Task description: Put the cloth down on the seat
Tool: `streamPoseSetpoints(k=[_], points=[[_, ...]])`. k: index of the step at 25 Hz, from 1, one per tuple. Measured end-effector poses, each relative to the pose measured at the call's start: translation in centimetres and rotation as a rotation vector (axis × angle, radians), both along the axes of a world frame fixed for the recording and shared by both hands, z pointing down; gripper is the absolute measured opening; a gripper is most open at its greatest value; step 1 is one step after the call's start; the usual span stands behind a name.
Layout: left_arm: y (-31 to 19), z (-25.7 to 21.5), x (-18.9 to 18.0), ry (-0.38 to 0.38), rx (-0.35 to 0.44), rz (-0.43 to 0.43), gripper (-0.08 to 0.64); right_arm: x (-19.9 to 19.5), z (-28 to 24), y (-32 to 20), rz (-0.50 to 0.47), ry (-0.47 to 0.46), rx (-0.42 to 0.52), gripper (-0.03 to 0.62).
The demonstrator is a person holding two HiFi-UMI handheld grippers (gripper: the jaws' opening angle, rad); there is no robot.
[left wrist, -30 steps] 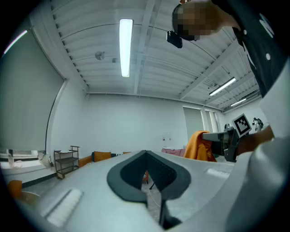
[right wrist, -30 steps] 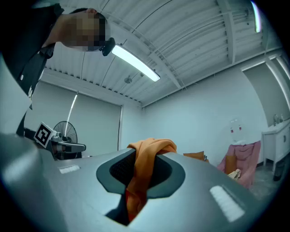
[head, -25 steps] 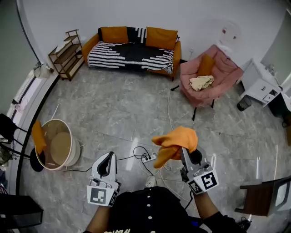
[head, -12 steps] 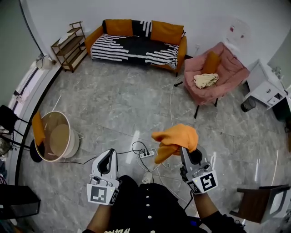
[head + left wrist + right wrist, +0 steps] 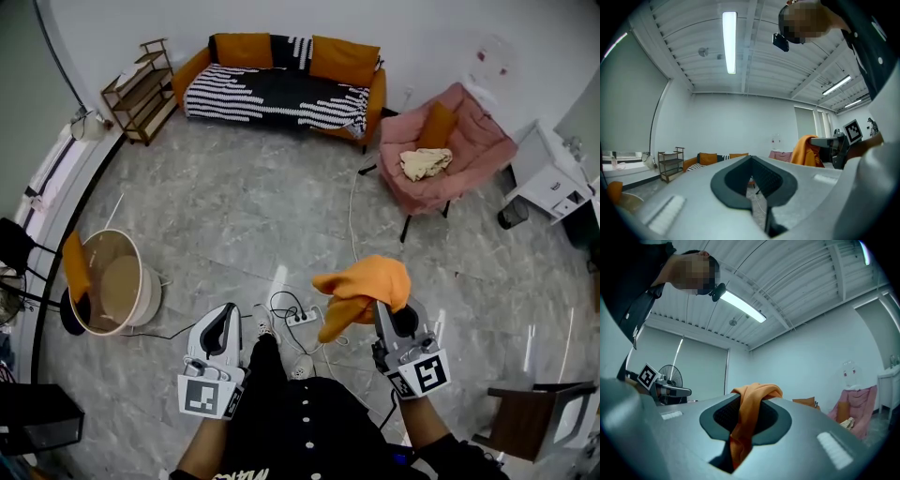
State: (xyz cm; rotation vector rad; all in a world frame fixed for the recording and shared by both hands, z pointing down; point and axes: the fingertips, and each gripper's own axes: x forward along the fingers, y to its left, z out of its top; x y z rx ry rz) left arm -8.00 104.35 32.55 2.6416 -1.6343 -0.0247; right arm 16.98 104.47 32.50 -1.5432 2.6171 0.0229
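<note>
An orange cloth (image 5: 362,286) hangs bunched from my right gripper (image 5: 385,314), which is shut on it at chest height over the floor. In the right gripper view the cloth (image 5: 743,427) drapes over and between the jaws. My left gripper (image 5: 225,317) is level beside it, shut with nothing in it. The left gripper view shows its jaws (image 5: 751,180) closed to a thin slit. A pink armchair (image 5: 469,141) stands far ahead at the right, across the floor. On its seat lie a beige cloth (image 5: 423,164) and an orange cushion (image 5: 433,127).
A striped sofa (image 5: 281,89) with orange cushions lines the back wall, with a wooden shelf (image 5: 136,89) to its left. A round basket (image 5: 111,286) with an orange cloth on its rim sits left. Cables and a power strip (image 5: 302,320) lie underfoot. A white cabinet (image 5: 553,178) stands right, a dark chair (image 5: 534,417) near right.
The room has slid slightly in view as the person steps forward; a leg now shows between the grippers. Both grippers keep their pose, and the cloth is still held.
</note>
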Motion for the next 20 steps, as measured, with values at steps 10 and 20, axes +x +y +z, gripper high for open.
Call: streamPoseSetpoints(k=[10, 20], points=[[-6.3, 0.9, -0.8, -0.003, -0.015, 0.027, 0.000, -1.7, -1.7, -5.9, -0.010, -0.006, 0.050, 0.077], [-16.1, 0.2, -3.3, -0.001, 0.014, 0.030, 0.000, -3.1, -2.0, -15.7, 0.024, 0.006, 0.052, 0.077]])
